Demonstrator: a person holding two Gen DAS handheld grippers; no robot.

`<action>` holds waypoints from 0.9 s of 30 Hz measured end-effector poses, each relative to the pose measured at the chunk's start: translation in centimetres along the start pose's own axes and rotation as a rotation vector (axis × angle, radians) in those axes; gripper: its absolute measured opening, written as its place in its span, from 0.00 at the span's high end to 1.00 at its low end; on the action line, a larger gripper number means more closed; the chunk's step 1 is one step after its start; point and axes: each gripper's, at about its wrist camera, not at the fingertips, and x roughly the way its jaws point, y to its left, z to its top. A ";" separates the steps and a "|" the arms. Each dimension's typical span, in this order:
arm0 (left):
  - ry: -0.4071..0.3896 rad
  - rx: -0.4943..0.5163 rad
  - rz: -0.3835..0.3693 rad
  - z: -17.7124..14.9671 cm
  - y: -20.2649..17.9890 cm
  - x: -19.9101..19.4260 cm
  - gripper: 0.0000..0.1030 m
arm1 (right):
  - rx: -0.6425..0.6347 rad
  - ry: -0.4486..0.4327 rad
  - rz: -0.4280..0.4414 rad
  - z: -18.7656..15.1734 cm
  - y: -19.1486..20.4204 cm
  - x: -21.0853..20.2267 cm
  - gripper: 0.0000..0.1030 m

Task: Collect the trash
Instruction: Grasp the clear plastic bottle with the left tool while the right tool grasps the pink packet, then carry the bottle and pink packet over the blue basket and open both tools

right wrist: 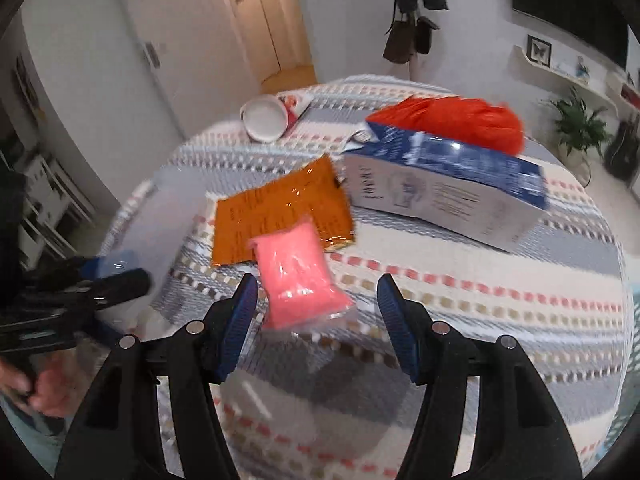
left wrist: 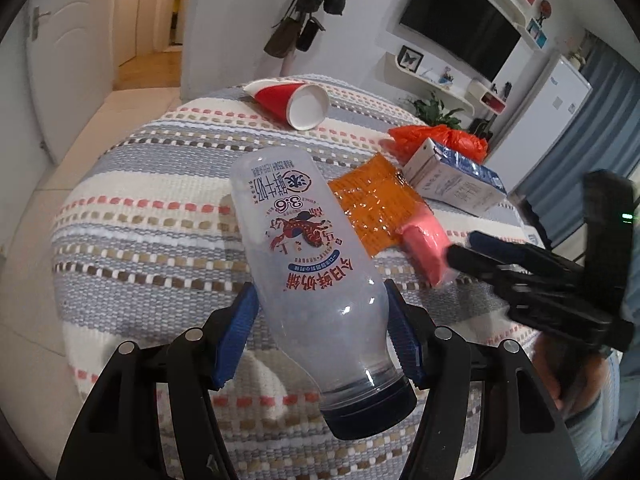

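Observation:
My left gripper (left wrist: 322, 316) is shut on an empty clear plastic milk bottle (left wrist: 304, 256) with a dark cap, held cap-down over the striped tablecloth (left wrist: 152, 208). My right gripper (right wrist: 314, 306) is open, its fingers on either side of a pink plastic packet (right wrist: 296, 272) that lies on the cloth; the packet also shows in the left wrist view (left wrist: 424, 248). An orange wrapper (right wrist: 280, 212), a blue and white carton (right wrist: 448, 184), an orange plastic bag (right wrist: 452, 116) and a tipped red paper cup (left wrist: 292, 100) lie further back.
The round table (right wrist: 540, 320) is covered by the striped cloth. Behind it are a white door (left wrist: 68, 60), a coat stand with bags (left wrist: 304, 24), a wall TV (left wrist: 460, 20), shelves and a potted plant (right wrist: 576, 120).

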 end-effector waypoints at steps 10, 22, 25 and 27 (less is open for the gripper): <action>-0.037 0.022 -0.030 -0.8 -1.0 -1.7 0.41 | -0.060 0.027 -0.019 -0.1 1.3 2.1 0.64; -0.139 0.158 -0.109 1.2 -8.2 -4.2 0.41 | 0.041 -0.188 -0.049 0.1 -2.9 -7.4 0.65; -0.154 0.196 -0.143 2.1 -10.8 -4.1 0.41 | 0.079 -0.239 -0.086 0.1 -4.9 -10.0 0.65; -0.160 0.236 -0.168 2.8 -13.3 -3.9 0.41 | 0.118 -0.275 -0.117 -0.3 -7.0 -11.9 0.65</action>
